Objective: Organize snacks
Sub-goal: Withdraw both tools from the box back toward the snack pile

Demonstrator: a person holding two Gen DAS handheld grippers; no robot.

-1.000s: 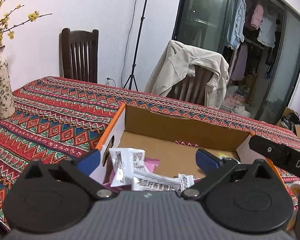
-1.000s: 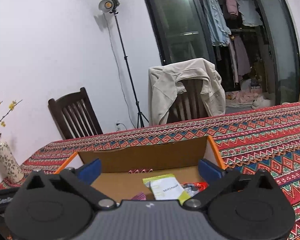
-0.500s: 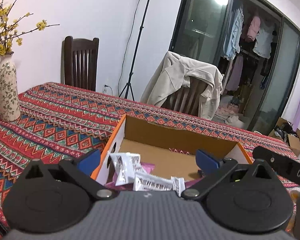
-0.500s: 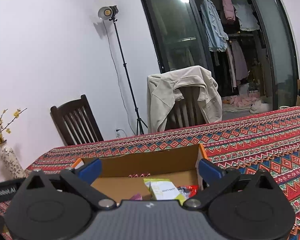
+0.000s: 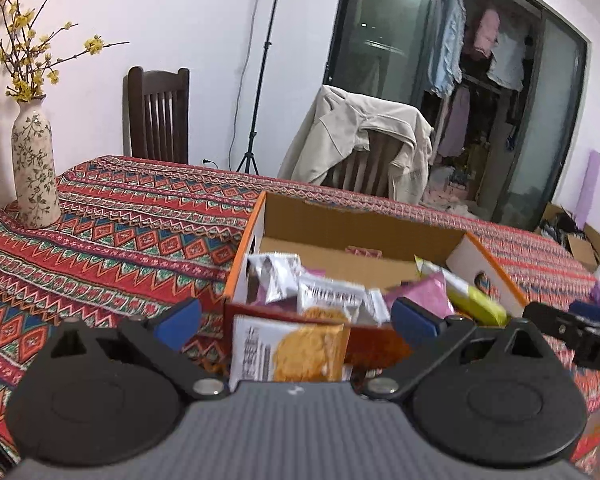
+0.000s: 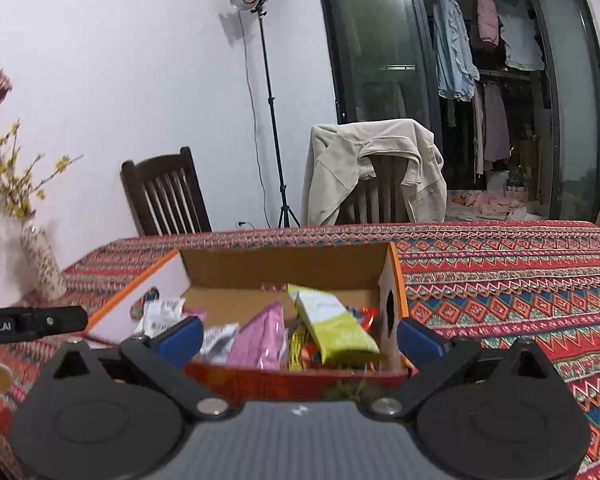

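Over at 12 o'clock, the cardboard box (image 6: 284, 268) already holds most snacks; cookie packet (image 5: 288, 350) sits outside, between the left gripper (image 5: 296, 318) jaws, spread wide. Right gripper (image 6: 298, 334) empty, open too.

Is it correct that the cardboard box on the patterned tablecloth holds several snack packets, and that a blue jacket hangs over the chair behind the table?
Not quite. The jacket over the chair is beige, not blue, as the right wrist view shows. The rest holds: the cardboard box sits on the patterned tablecloth and holds several snack packets.
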